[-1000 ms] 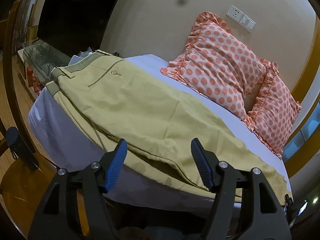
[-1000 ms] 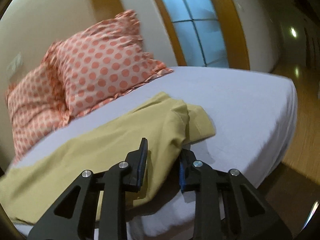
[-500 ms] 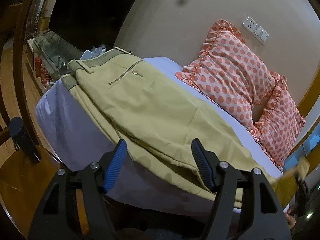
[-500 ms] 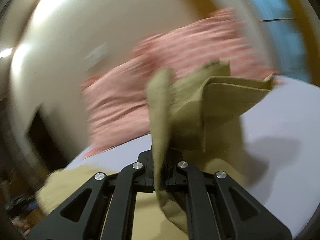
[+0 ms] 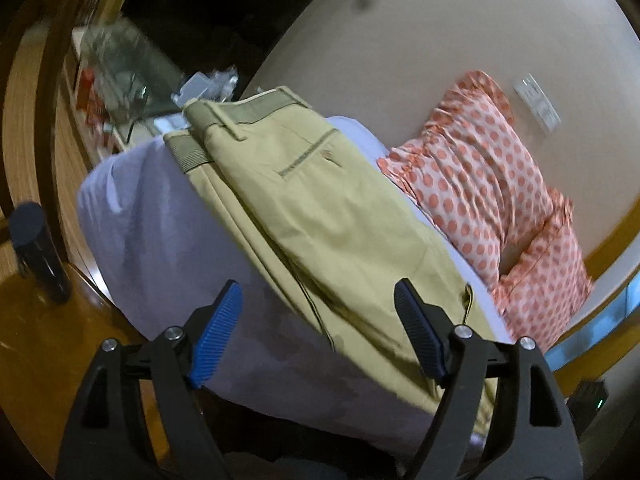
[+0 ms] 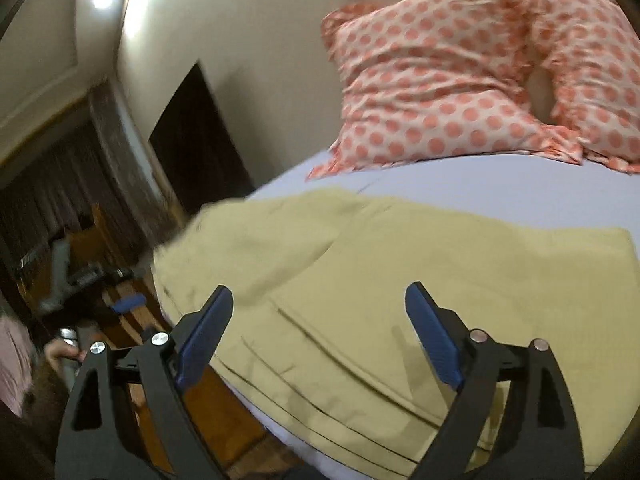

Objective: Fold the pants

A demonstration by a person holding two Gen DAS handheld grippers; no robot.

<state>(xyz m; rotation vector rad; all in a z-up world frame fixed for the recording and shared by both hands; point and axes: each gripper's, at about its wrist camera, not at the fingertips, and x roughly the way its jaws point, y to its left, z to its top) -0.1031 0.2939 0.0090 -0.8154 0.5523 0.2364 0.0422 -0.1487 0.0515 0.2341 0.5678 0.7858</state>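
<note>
Khaki pants lie on the white bed sheet, waistband at the far left end with a back pocket and button showing. In the right wrist view the pants lie with the leg part folded over on top. My left gripper is open and empty, above the bed's near edge in front of the pants. My right gripper is open and empty, just above the folded khaki cloth.
Two orange polka-dot pillows lean on the wall behind the pants, also in the right wrist view. A glass-top stand with clutter stands beyond the waistband end. Wooden floor and a dark cylinder lie left of the bed.
My right gripper carried the pant leg ends across over the pants, then opened and let them go. My left gripper stayed open and its view swung right.
</note>
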